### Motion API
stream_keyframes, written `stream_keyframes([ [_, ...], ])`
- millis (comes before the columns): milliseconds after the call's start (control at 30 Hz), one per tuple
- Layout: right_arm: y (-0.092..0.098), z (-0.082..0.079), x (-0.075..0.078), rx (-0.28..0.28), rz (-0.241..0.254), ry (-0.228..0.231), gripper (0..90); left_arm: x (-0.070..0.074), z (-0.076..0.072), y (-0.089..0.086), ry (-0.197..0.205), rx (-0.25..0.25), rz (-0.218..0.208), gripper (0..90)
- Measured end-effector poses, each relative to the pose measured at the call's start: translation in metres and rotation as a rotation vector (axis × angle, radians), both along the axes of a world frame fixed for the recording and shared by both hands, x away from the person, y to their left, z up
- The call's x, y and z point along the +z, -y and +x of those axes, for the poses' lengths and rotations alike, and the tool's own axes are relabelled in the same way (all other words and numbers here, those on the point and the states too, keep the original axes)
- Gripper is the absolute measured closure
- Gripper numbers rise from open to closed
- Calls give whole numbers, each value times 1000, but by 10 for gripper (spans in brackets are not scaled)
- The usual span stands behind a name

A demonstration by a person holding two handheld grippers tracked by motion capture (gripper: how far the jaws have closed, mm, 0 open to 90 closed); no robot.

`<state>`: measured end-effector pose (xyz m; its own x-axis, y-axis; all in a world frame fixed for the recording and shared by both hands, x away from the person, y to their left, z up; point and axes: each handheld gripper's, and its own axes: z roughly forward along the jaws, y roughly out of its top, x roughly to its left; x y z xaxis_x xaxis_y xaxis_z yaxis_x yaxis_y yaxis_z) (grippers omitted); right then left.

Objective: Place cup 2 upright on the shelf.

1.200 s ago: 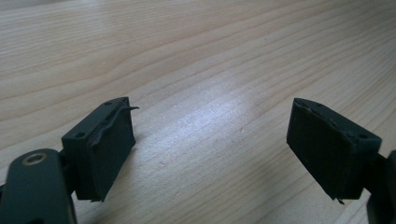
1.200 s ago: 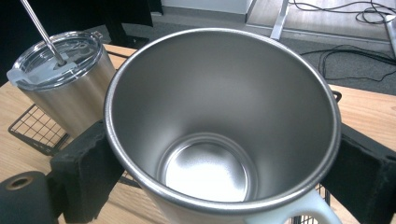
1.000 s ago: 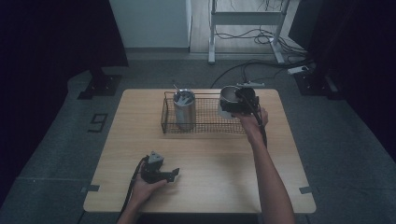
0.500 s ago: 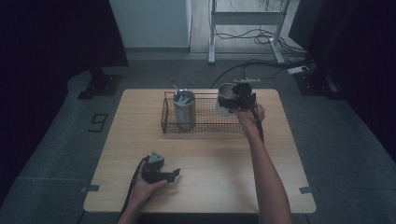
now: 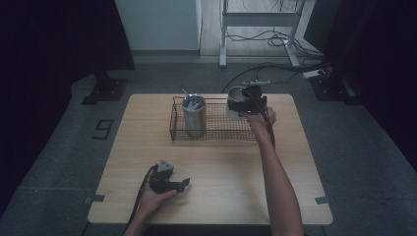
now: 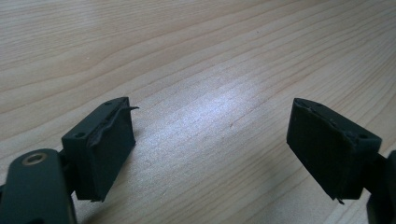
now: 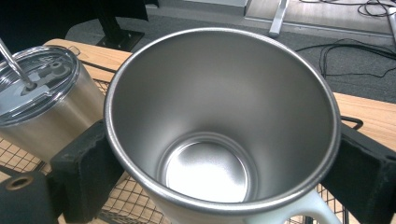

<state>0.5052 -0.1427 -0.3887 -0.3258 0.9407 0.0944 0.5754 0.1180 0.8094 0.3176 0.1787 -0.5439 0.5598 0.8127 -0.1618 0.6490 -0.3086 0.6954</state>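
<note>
The wooden surface (image 5: 216,162) carries a black wire basket (image 5: 215,123) along its far side. Inside the basket, toward its left end, a steel tumbler (image 5: 193,115) stands upright with a clear lid and a straw (image 7: 14,63) poking through it.

At the basket's right end, the right tool (image 5: 244,104) holds a steel mug (image 5: 235,103) over the basket's wire floor. In the right gripper view the mug (image 7: 224,121) is upright and empty, its polished inside open to the camera, a pale handle at the bottom edge. The tool's two black pads (image 7: 86,175) press against the mug's outer wall on opposite sides just under the rim, so it is clamped on the mug. The lidded tumbler (image 7: 44,107) stands just beside the mug, to its left in that view.

The left tool (image 5: 169,182) rests in the person's hand on the near left part of the surface, well apart from the basket. In the left gripper view its pads (image 6: 105,144) stand apart over bare wood with nothing between them.
</note>
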Motion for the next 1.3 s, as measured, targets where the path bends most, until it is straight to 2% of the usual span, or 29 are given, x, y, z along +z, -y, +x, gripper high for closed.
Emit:
stream_keyframes([
  [533,-5,16,-6,-11,-3,-19,74,0,0,0,2,-4,6,151],
  [733,-5,22,-15,-12,-14,-35,74,0,0,1,1,-6,6,151],
  [1033,-6,30,-31,-11,-31,-60,74,-1,-1,3,13,-3,31,151],
  [1300,-7,34,-38,-7,-47,-74,74,-1,-1,2,9,-2,19,151],
])
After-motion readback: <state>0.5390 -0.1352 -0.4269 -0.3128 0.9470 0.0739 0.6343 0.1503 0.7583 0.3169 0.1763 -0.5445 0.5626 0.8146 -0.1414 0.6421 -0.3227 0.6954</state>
